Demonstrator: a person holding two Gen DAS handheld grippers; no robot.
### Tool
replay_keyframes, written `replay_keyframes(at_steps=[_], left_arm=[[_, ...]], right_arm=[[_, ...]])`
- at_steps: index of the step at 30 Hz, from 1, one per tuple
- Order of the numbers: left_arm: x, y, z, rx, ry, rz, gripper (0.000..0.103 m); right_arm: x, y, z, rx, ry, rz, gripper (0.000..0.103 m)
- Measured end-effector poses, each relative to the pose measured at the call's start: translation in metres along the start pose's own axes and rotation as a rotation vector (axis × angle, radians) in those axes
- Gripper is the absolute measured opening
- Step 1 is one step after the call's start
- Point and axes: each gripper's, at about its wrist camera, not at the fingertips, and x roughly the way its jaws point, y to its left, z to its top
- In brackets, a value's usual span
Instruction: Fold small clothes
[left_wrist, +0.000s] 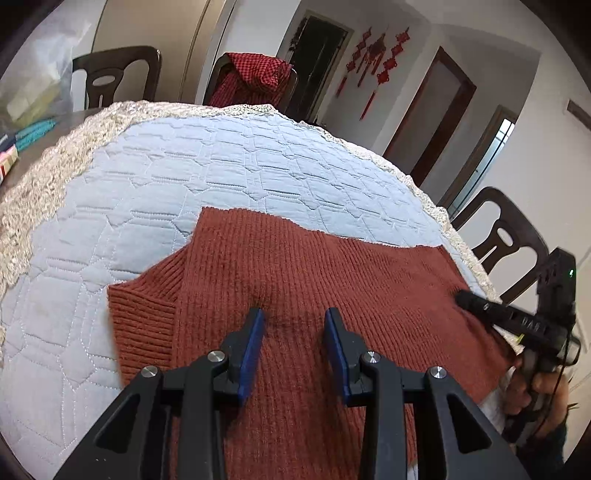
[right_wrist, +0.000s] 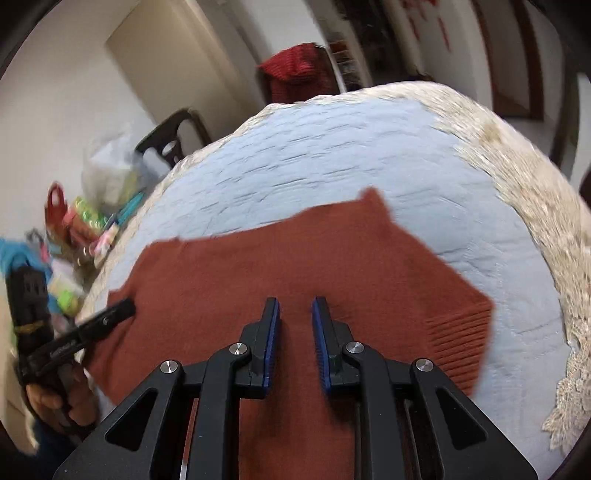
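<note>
Nearest to me, my left tool (left_wrist: 294, 314) hovers over the middle of the rust-brown knit sweater (left_wrist: 303, 280), its blue pads parted with nothing between them. My right tool (right_wrist: 295, 303) sits over the same garment from the other side, its pads closer together yet still apart, a narrow gap showing and no cloth in it. Both point down at a slant toward the knit; I cannot tell whether either tip rests on it.

The sweater lies spread at the near edge of the surface, on the pale blue quilted cover (left_wrist: 229, 166), and looks partly folded already, with a ribbed cuff (left_wrist: 142, 321) poking out on the left and another ribbed band (right_wrist: 461, 343) toward the right. Its near hem seems to hang just over the surface's near edge, by my hands.

I judge the knit soft, limp and fairly thick: it will drape and sag when lifted, and stretch if I pull one point only. It should not slip from the pads, since the ribbed weave gives plenty of bite. The best hold, I think, is on an edge or corner, two layers pinched together, one tool on each side so the fold travels evenly.

Beyond the sweater the cover runs bare to its lace border (left_wrist: 44, 173). At the surface's far edge stand dark chairs (left_wrist: 118, 75), one draped with a red checked cloth (left_wrist: 258, 75).
</note>
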Motion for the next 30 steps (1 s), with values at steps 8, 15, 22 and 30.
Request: replay_keyframes(at_steps=[8, 15, 22, 30], left_arm=[[-0.012, 0.001, 0.001, -0.007, -0.017, 0.051, 0.037], [-0.023, 0.008, -0.005, -0.046, -0.028, 0.066, 0.037], [-0.019, 0.001, -0.021, -0.038, -0.007, 0.041, 0.04], [-0.021, -0.001, -0.021, -0.025, -0.019, 0.04, 0.041]], right_arm=[[-0.014, 0.012, 0.001, -0.025, -0.016, -0.03, 0.019], [-0.011, 0.036, -0.017, -0.07, 0.026, 0.018, 0.019], [0.006, 0.08, -0.033, -0.209, 0.071, 0.112, 0.019], [0.016, 0.102, -0.023, -0.265, 0.057, 0.069, 0.019]])
